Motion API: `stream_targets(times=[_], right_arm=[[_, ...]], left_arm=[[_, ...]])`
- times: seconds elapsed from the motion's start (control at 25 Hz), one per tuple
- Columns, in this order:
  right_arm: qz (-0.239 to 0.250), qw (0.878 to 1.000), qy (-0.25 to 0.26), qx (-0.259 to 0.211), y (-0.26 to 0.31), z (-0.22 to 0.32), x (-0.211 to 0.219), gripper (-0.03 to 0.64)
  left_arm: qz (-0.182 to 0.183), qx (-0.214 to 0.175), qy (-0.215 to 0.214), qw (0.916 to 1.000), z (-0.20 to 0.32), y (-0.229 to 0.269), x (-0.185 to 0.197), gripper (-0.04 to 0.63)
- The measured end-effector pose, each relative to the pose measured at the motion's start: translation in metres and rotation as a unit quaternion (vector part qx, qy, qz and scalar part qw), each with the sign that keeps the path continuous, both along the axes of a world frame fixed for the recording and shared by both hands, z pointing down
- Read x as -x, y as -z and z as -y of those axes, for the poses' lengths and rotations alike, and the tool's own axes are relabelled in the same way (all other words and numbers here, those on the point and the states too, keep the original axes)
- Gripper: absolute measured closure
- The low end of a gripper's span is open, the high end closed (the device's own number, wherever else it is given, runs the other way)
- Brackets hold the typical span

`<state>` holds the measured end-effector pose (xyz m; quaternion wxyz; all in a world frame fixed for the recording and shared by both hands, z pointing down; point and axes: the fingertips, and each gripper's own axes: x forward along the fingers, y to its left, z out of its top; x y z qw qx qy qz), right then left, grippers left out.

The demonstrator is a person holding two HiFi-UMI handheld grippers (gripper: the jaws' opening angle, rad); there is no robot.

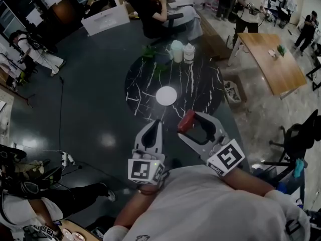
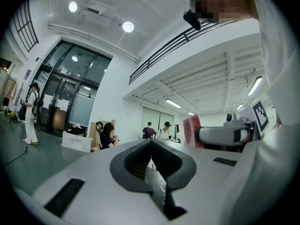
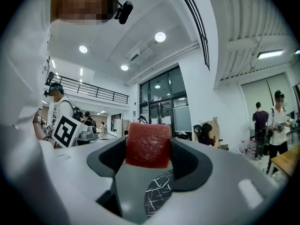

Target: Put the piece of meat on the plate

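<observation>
A red cube of meat sits clamped between the jaws of my right gripper. In the head view the meat and the right gripper hang near the front edge of a round black marble table. A small white plate lies near the table's middle, beyond both grippers and apart from them. My left gripper is held to the left of the right one, its jaws pressed together with nothing between them. The left gripper view shows the left gripper and the meat off to the right.
Two white jars and a green plant stand at the table's far edge. A person sits on a chair just behind. A wooden table stands at the right, a black chair near right, cables on the floor at left.
</observation>
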<state>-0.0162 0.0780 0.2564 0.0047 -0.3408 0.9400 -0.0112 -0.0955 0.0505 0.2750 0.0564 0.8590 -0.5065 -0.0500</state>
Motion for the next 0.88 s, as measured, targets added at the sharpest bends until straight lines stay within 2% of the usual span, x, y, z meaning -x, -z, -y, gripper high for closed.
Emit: stream_targets(times=[0.44, 0.88], right_arm=[[0.000, 1.000, -0.004, -0.012, 0.011, 0.016, 0.037, 0.337], [0.005, 1.000, 0.020, -0.007, 0.008, 0.039, 0.044, 0.337]], left_arm=[[-0.003, -0.014, -0.009, 0.9999, 0.017, 0.006, 0.036, 0.589], [0.001, -0.007, 0.018, 0.9998, 0.032, 0.002, 0.047, 0.589]])
